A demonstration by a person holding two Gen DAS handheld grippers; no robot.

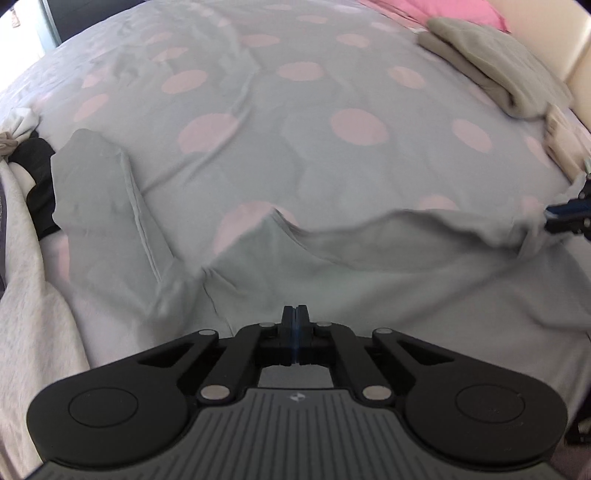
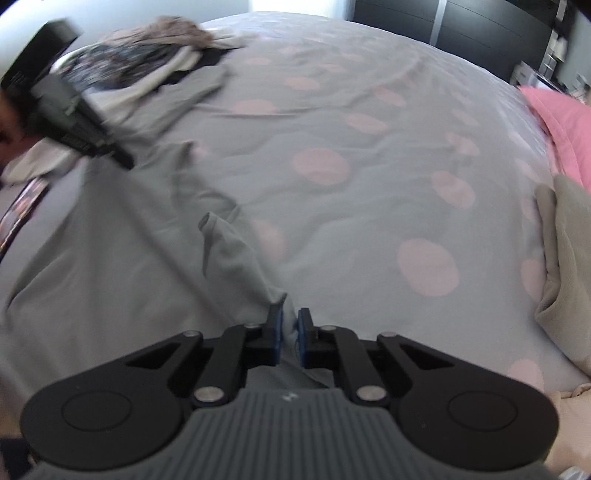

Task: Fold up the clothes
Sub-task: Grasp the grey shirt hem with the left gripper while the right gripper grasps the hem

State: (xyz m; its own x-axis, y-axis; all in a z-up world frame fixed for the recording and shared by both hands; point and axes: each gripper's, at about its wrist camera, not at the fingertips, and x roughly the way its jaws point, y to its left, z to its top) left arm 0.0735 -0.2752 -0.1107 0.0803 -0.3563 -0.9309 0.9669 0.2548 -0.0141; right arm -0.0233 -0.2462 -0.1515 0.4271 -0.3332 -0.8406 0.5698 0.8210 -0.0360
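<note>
Here the bed's cover is a soft, matte grey cotton printed with large pale pink dots and creased into long shallow wrinkles. Across its near edge lies the grey garment, a thin, limp knit of nearly the same grey as the cover, with a stitched seam running down one sleeve that stretches out flat toward the left edge of the bed. The garment's far hem is rumpled and lifted into a wavy ridge.

The left gripper has its black jaws pressed fully together, blue pad edges meeting; whether a fold of the grey garment is caught at the tips cannot be told. The right gripper has its jaws narrowed onto a bunched twist of the garment's fabric, which passes between the blue pads and rises in a soft cone ahead of them.

A folded beige garment, thicker and plush-looking, sits near the far right corner of the bed beside a pink pillow. A loose heap of mixed clothes, patterned, cream and black, lies at the left edge.
</note>
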